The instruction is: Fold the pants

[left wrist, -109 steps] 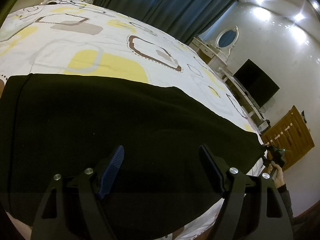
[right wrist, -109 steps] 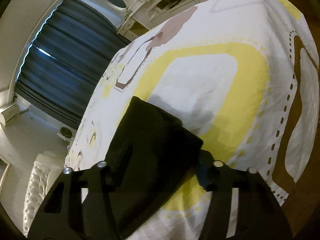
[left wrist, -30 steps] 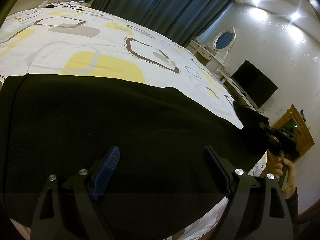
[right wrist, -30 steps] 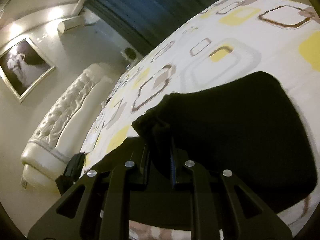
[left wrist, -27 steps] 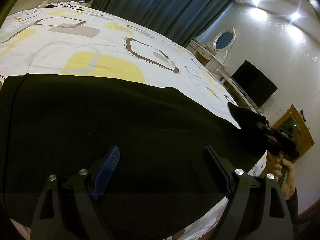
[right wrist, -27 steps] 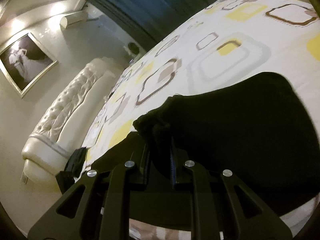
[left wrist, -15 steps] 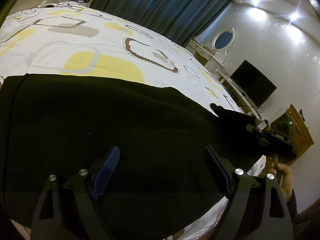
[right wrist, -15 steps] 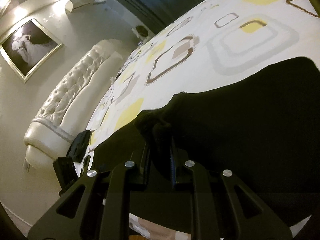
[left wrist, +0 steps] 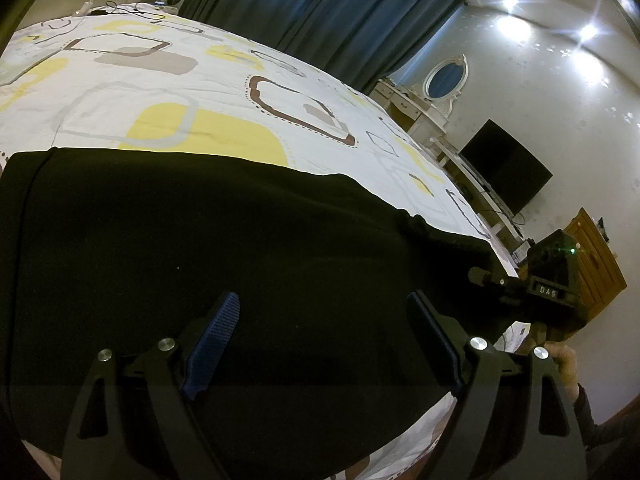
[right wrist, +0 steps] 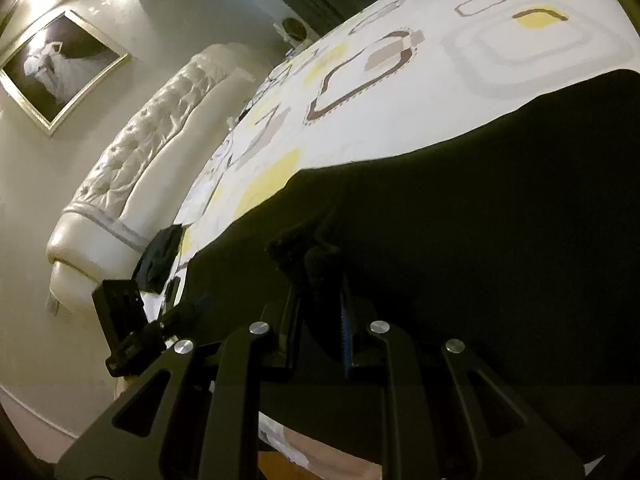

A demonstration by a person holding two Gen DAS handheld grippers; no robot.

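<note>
**Operator A:** Black fabric, the pants (left wrist: 224,248), lies flat along the near edge of the bed (left wrist: 168,92). Which step is in hand?

**Operator B:** The lengthwise fold, by judgement. The right gripper (right wrist: 322,276) is clamped narrow on a bunched end of the pants, and that end is raised over the flat layer. In the left wrist view the lifted end sits at about 3 o'clock, with the right gripper behind it.

**Operator A:** State of the left gripper (left wrist: 324,320)?

**Operator B:** Jaws wide, nothing between the pads; it hovers over the middle of the cloth at 6 o'clock.

**Operator A:** What does the next move call for?

**Operator B:** Probably carrying the held end across toward the far end of the garment, at 9 o'clock in the left view, then laying it edge on edge before release. The left gripper may need to pin the lower layer so that it does not drag.

**Operator A:** Edges and open room?

**Operator B:** Printed sheet is bare from 10 to 1 o'clock. The mattress edge runs close under the near hem at 5 o'clock; cloth could slide off there. A headboard (right wrist: 132,168) bounds the bed at 9 o'clock in the right view
</note>
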